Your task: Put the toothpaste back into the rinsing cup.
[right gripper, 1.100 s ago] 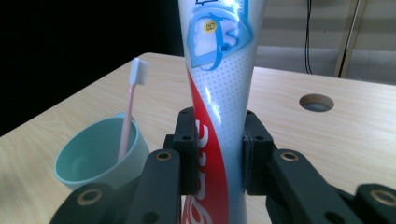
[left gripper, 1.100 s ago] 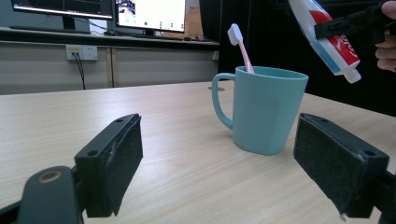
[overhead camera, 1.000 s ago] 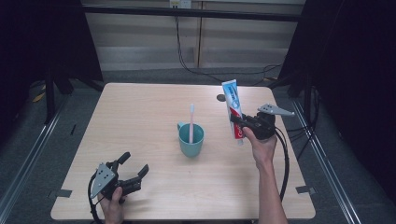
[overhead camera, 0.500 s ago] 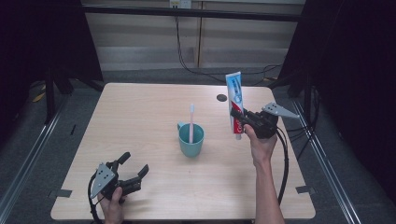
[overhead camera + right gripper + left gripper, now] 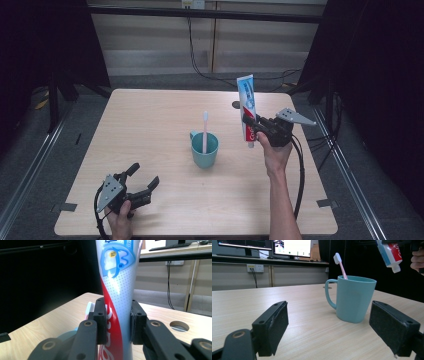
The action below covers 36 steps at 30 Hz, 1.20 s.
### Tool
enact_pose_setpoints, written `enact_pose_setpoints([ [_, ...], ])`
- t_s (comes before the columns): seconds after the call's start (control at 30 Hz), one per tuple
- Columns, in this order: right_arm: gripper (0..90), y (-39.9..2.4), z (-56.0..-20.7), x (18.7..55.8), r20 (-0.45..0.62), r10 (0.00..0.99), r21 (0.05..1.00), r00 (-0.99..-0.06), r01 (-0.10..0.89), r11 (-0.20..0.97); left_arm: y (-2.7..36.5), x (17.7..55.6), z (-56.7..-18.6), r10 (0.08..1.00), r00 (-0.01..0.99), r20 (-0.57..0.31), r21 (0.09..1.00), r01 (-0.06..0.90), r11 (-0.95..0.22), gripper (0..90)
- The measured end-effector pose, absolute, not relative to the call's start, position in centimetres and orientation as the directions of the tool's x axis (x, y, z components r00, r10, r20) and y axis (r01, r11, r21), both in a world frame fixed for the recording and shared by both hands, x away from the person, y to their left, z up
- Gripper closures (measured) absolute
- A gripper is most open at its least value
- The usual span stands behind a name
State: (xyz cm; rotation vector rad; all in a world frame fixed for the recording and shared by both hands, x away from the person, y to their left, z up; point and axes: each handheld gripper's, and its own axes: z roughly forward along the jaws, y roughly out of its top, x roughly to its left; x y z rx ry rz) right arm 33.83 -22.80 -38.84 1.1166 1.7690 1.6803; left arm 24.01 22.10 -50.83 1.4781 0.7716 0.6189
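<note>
Two grippers: your right gripper (image 5: 251,125) clamps the toothpaste (image 5: 247,107) upright above the table (image 5: 150,125), right of the mug (image 5: 204,150); your left gripper (image 5: 140,181) rests open, near the front edge.

A toothbrush (image 5: 204,131) stands in the mug (image 5: 204,152) at mid-table (image 5: 150,120); the toothpaste (image 5: 247,107) hangs upright to the mug's right.

the worktop (image 5: 150,130) looks like pale wood-grain laminate, smooth and matt. the teal mug (image 5: 354,300) is smooth plastic with a soft sheen. the toothpaste tube (image 5: 117,290) is glossy printed plastic. the left claw (image 5: 337,332) has rough, matt black pads (image 5: 278,327).
</note>
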Motion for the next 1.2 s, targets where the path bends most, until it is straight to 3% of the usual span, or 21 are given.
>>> enact_pose_setpoints([
  [1.2,72.2,-15.5,-37.8,36.0,0.179,0.707,0.972,-0.684,0.236,-0.018,22.1,24.0,-50.8,0.772,0.630,-0.085,0.995,0.098,0.029,15.7],
])
